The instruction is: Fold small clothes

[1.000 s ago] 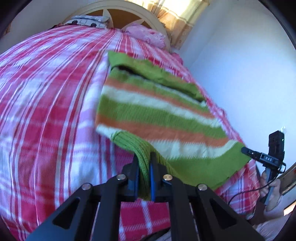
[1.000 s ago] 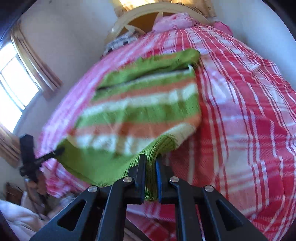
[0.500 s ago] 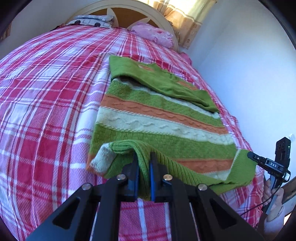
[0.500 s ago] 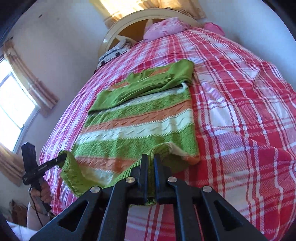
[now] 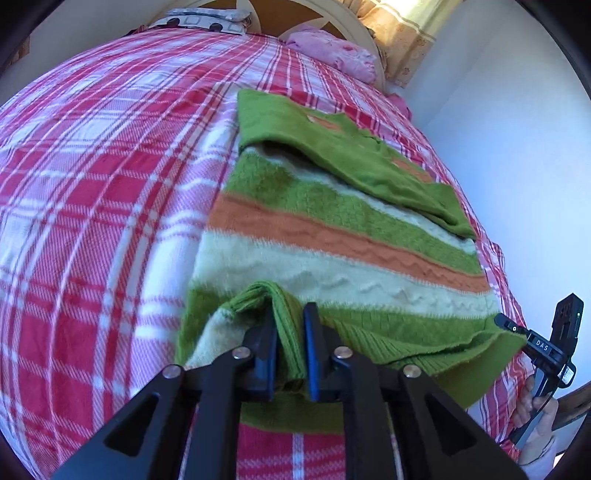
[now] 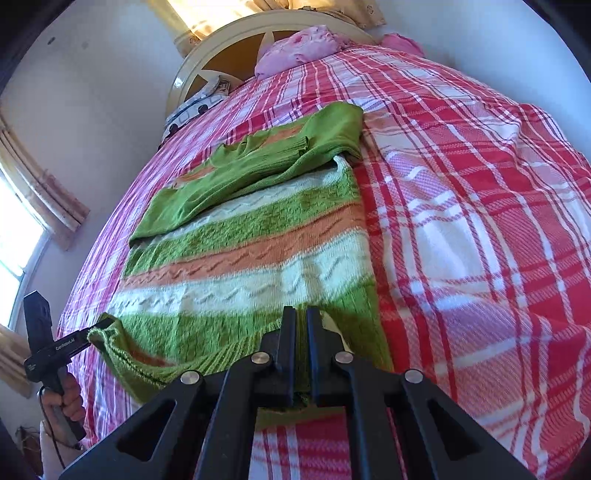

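A small knitted sweater [image 5: 332, 236] with green, orange and cream stripes lies flat on the red plaid bed, its green sleeves folded across the far end. It also shows in the right wrist view [image 6: 251, 251]. My left gripper [image 5: 289, 332] is shut on the sweater's near hem corner, which is lifted and folded over toward the body. My right gripper [image 6: 301, 332] is shut on the other hem corner, low over the bed. Each gripper shows in the other's view, the right one [image 5: 511, 326] at one edge and the left one [image 6: 98, 328] at the other, both pinching the green hem.
The red and white plaid bedspread [image 5: 92, 184] covers the whole bed. Pink pillows [image 6: 303, 48] and a patterned cushion [image 5: 207, 18] lie by the round headboard [image 6: 221, 48]. A wall runs close along the bed's side [image 5: 517, 147]. A curtained window [image 6: 22, 229] is beside the bed.
Both grippers have carried the hem down and forward over the sweater's body. The lifted lower part has dropped and now lies lower, with the hem folding onto the striped cloth.
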